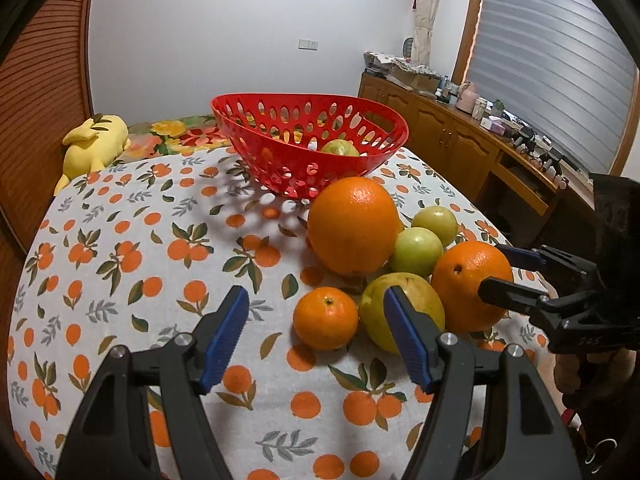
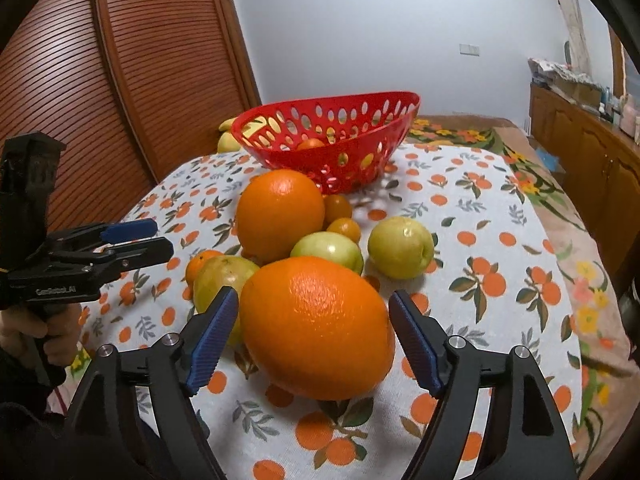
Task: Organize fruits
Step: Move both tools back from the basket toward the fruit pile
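The right gripper point(image 2: 312, 340) stands wide, its blue pads on either side of a big orange point(image 2: 316, 328) without pressing on it; a gap shows at the right pad, and the left pad sits just beside the skin. The orange rests on the tablecloth point(image 2: 500, 216), so it is framed but not yet gripped. The left gripper point(image 1: 316, 336) is also apart and empty, its jaws hovering over a small mandarin point(image 1: 326, 318) and a yellow-green fruit point(image 1: 400, 316) which lies just behind its right pad.

Beyond them the pile is still large: a second big orange point(image 2: 280, 210), two green fruits point(image 2: 400, 246), and a couple of tiny orange ones point(image 2: 338, 208) crowd together, some touching. Farther back sits the red basket point(image 1: 308, 120), well apart from both grippers. It seems to hold only a little: one pale green fruit point(image 1: 340, 148) shows over the rim, and something orange through the holes. The sorting looks barely begun, with most fruit left on the table
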{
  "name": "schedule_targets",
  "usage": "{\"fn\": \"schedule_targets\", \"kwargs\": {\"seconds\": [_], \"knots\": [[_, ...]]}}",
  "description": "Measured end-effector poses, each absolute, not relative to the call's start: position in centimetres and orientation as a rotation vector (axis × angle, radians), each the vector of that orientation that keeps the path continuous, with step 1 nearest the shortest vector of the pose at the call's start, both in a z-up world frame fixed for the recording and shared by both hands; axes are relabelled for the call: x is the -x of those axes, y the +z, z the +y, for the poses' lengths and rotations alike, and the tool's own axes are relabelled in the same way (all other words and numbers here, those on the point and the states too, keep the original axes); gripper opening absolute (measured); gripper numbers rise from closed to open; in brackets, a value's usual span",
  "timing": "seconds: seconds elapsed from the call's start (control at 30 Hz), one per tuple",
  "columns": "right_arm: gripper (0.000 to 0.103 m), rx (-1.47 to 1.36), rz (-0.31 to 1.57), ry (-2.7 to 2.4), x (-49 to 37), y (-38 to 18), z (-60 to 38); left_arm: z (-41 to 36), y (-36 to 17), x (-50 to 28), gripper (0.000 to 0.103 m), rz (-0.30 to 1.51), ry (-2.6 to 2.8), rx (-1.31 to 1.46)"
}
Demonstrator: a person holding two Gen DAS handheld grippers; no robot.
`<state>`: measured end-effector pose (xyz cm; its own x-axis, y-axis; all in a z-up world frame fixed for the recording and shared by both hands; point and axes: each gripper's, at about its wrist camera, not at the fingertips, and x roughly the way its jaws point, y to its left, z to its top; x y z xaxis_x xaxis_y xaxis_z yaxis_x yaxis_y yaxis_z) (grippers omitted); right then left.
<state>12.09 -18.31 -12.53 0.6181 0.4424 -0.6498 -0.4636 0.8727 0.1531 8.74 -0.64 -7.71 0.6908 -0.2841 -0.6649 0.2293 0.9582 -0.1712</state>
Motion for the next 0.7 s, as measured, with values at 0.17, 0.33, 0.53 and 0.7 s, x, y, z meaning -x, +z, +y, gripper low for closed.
{"fn": "schedule_targets", "kwargs": {"seconds": [0.17, 0.33, 0.53, 0.7], "knots": [[0.086, 0.024, 0.744, 0.521, -12.2, -12.9, -18.4, -1.2, -8.0, -8.6, 0.07, 0.759, -0.302, 0.08], [0.09, 0.034, 0.758, 0.518, -12.5, -13.7, -18.0, -1.8, -8.3, -8.6, 0.07, 0.766, -0.314, 0.079], [0.092, 0.036, 0.778, 0.522, -12.9, -14.6, -17.8, -2.3, -8.6, -8.6, 0.071, 0.772, -0.323, 0.076], [0.092, 0.034, 0.781, 0.526, -12.8, -14.9, -17.7, -2.6, -8.8, -8.5, 0.072, 0.777, -0.333, 0.074]]}}
